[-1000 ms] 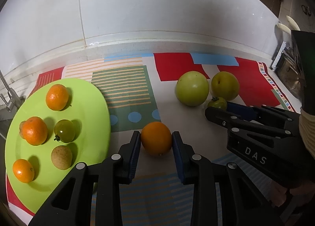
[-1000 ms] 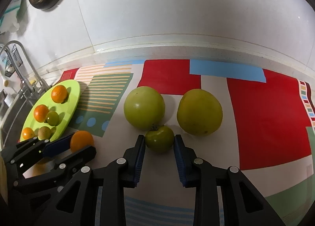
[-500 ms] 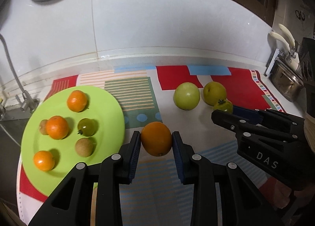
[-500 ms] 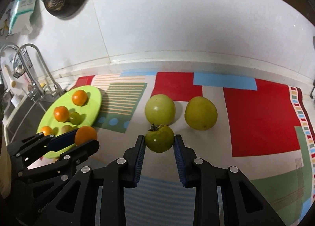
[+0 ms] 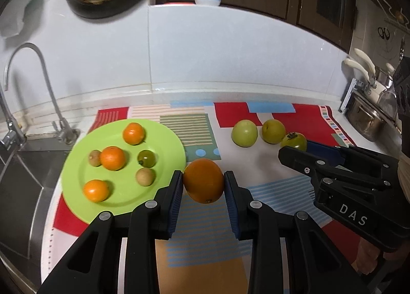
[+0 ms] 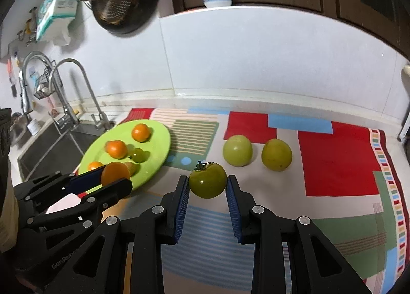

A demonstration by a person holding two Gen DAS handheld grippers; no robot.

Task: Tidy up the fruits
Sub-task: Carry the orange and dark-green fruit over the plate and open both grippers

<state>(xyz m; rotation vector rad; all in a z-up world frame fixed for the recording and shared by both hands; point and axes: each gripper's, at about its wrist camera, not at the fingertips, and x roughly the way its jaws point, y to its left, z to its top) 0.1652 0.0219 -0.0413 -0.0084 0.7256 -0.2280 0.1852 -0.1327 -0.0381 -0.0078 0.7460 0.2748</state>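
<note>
Item 1, left claw (image 5: 203, 186): closed on an orange (image 5: 203, 180), blue pads pressing both flanks, fruit clear of the mat and held just off the plate's 3 o'clock rim.

Item 2, right claw (image 6: 207, 187): closed on a green tomato (image 6: 207, 180), calyx up, carried above the patterned mat (image 6: 338, 163) at the 6 o'clock side of the 2 loose fruits.

Item 3, lime-green plate (image 5: 164, 135): on the table beside the sink (image 5: 23, 163), at the 9 o'clock end of the mat. Holds 6 pieces: 3 small oranges, at 12 o'clock (image 5: 133, 133), at centre (image 5: 112, 158) and at 7 o'clock (image 5: 96, 190); 1 small green tomato (image 5: 146, 158) at 3 o'clock; 2 small brown round fruits, kind not determinable, 1 at 5 o'clock (image 5: 145, 176) and 1 (image 5: 94, 158) touching the centre orange at 9 o'clock.

Item 4, still on the mat: 2 large green round fruits, paler one (image 6: 237, 150) and yellower one (image 6: 276, 154), just beside each other, well apart from the plate.

Status, as judged: sorting well advanced. 6 pieces plated, 2 in transit in the claws, 2 untouched. Outstanding: setting down both carried fruits, likely on the plate, which has free space at 1 o'clock and along the 6 o'clock rim; then dealing with the 2 large green fruits.
</note>
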